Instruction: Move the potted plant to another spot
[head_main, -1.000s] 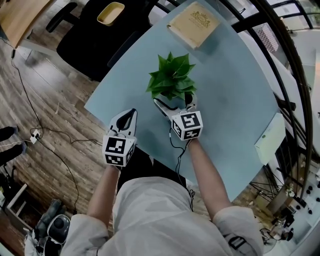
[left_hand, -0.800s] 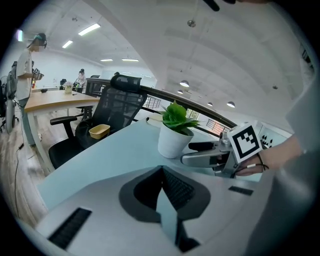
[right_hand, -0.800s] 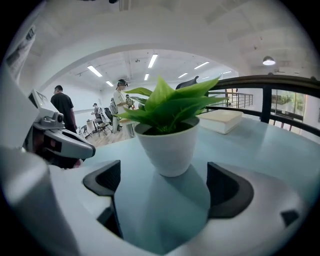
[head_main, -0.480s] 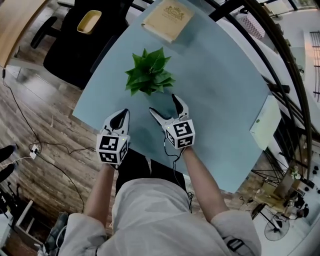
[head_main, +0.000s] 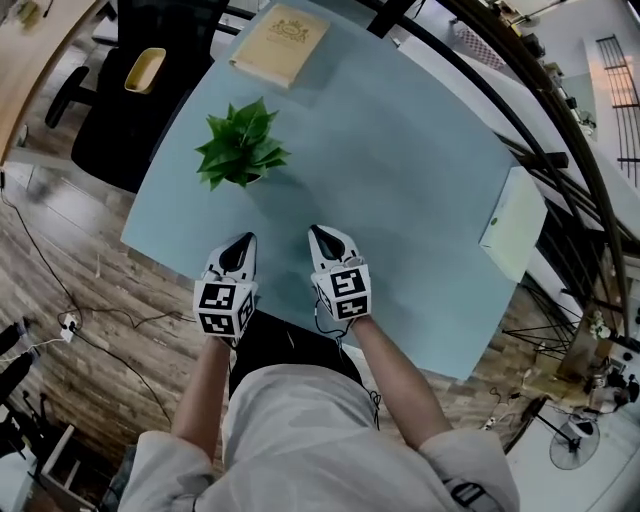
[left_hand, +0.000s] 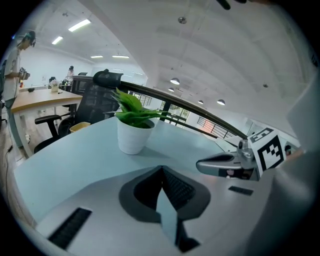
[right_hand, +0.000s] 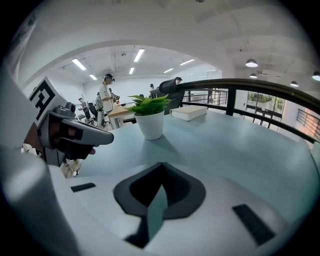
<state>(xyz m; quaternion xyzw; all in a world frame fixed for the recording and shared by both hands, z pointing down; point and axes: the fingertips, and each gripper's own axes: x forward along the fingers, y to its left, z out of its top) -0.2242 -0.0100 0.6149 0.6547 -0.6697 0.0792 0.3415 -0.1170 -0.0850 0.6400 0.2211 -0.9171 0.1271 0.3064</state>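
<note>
The potted plant (head_main: 240, 150) is standing free at the upper left of the table (head_main: 420, 170) — the right gripper (head_main: 325, 236), jaws just closing on nothing, and the left gripper (head_main: 242, 246), likewise closed and empty, are pulling back toward the lower centre, so the move looks done.

A tan book (head_main: 279, 44) lies at the far edge of the blue table (head_main: 400, 170). A white box (head_main: 513, 222) is at its right edge. A yellow tray (head_main: 145, 69) sits on a black chair (head_main: 110, 130)
</note>
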